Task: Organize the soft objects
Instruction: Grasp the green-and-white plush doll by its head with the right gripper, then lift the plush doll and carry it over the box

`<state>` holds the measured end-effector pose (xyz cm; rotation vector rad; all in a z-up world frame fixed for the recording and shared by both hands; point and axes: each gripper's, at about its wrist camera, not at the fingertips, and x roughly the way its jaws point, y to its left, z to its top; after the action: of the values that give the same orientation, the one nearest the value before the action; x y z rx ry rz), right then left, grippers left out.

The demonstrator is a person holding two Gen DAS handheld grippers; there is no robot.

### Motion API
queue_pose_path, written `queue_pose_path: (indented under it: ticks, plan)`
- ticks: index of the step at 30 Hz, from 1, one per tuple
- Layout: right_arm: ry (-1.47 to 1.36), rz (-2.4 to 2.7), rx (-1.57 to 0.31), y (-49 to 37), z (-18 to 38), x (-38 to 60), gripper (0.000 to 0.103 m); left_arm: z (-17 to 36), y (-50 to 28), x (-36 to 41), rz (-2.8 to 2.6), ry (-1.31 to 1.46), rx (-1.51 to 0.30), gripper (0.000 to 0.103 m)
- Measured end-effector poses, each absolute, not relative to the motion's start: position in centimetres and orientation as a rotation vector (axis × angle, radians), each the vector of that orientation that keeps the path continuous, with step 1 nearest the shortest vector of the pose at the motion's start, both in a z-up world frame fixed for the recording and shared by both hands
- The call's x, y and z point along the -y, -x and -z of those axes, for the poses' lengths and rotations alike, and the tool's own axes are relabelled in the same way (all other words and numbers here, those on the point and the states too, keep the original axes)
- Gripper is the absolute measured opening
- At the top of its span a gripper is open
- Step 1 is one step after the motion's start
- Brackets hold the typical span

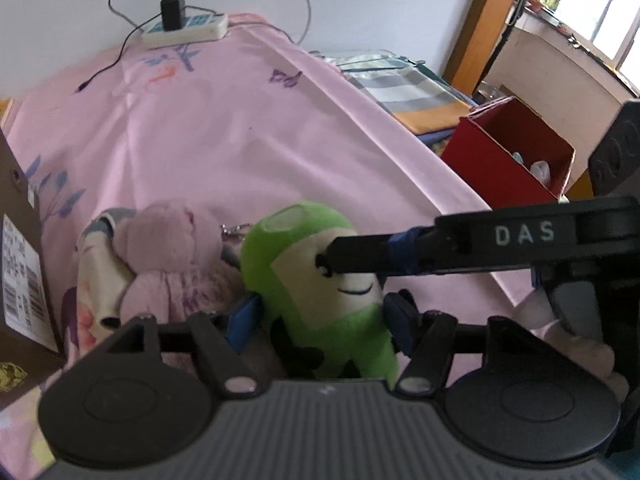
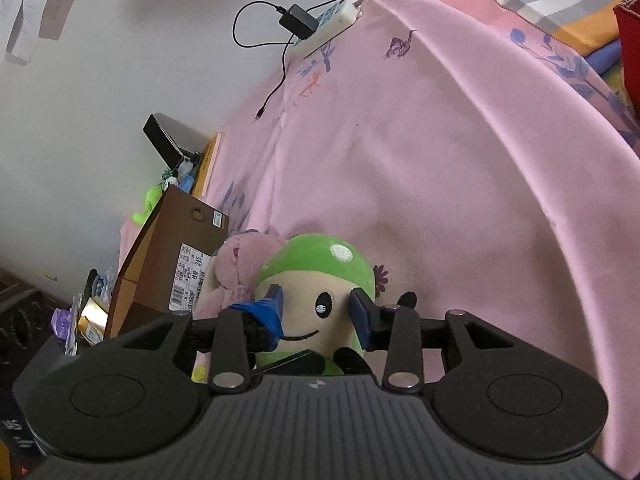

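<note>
Both grippers are flanking a green plush toy (image 2: 316,280) lying on the pink bedsheet (image 2: 440,184) beside a pink plush (image 1: 168,248). The right gripper (image 2: 318,310) and left gripper (image 1: 320,316) are standing with fingers parted around it, apparently releasing; withdrawing cleanly seems the next requirement.

place: home, likely a bedroom | bed: pink sheet (image 1: 248,128) printed with flowers and butterflies | wall: plain white, power strip (image 1: 186,30) with black charger (image 1: 173,12) at its foot | bedside: folded striped bedding (image 1: 404,88), red cardboard box (image 1: 496,160), brown shoebox (image 2: 168,256) | window (image 1: 592,12): bright, details blurred
</note>
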<state>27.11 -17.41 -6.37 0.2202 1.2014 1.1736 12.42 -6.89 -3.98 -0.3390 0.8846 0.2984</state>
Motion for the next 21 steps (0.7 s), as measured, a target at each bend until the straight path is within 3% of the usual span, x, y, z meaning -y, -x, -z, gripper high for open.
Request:
queue_pose_path:
  ticks: [11,21]
  plan:
    - [-0.270,-1.142,-1.233,-27.4,7.5,16.4,0.043,4.6,-11.9,6.2,-0.283,0.371,-0.860,0.069]
    - [-0.254,-1.164,-1.287,-27.6,7.2,16.4,0.040,4.5,-11.2,6.0,-0.237,0.393,-0.838,0.069]
